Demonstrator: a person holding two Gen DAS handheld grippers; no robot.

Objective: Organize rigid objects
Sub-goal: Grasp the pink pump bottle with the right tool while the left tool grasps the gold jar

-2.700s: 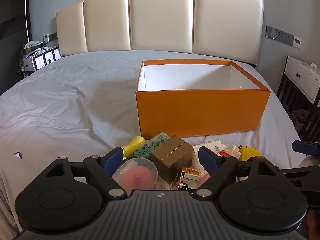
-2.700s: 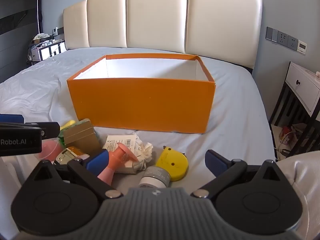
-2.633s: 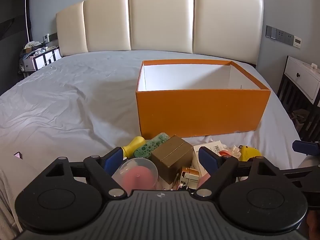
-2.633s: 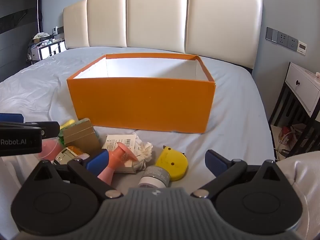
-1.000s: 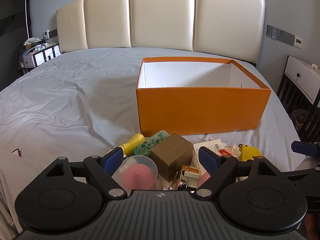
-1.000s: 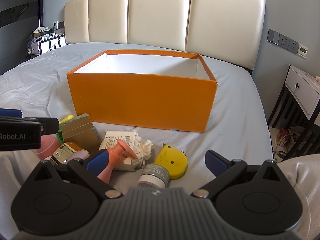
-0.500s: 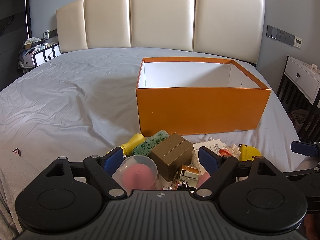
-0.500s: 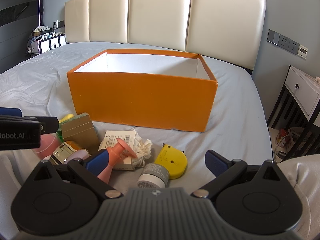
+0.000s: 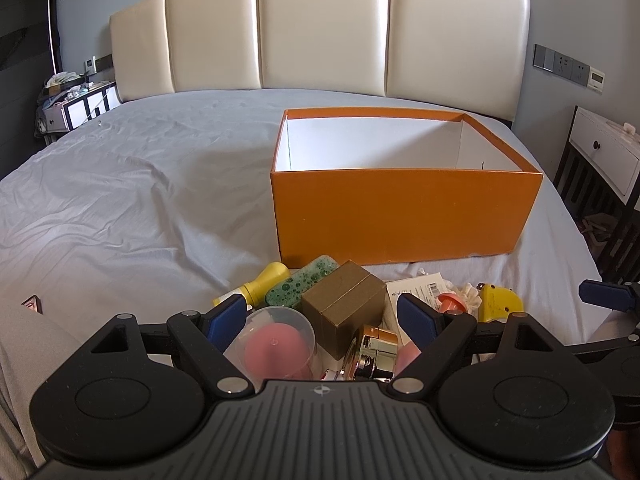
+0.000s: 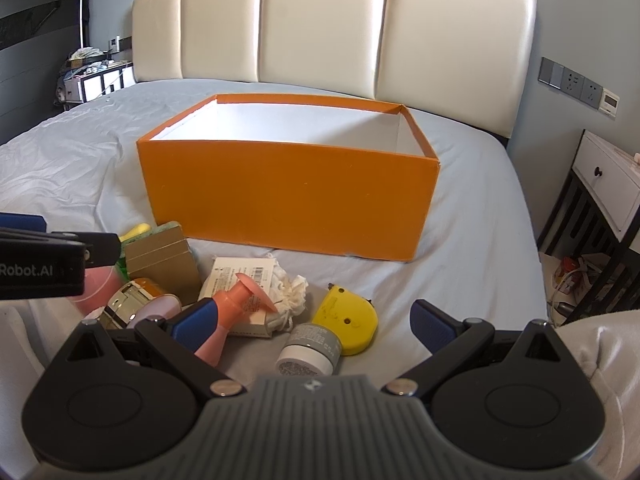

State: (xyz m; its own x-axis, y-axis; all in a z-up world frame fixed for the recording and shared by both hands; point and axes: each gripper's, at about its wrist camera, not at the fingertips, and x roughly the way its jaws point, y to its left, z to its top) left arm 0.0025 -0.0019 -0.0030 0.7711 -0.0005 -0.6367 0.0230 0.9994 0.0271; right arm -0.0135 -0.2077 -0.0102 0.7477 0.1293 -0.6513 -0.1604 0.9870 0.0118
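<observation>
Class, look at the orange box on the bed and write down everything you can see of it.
The orange box is a rectangular, open-topped box that looks like cardboard, orange outside with a plain white lining. No lid shows. It stands upright on the grey bedsheet, in front of the cream headboard. What shows of the inside holds nothing; its floor is hidden. A yellow bottle and green sponge lie close to its near wall; contact is unclear. Neither pair of tongs touches it.

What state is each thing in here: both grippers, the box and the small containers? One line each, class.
Left gripper: open, holding nothing.
Right gripper: open, holding nothing.
Orange cardboard box: lidless, no contents visible.
Brown cardboard cube box: closed.
Grey-lidded round jar: closed, on its side.
</observation>
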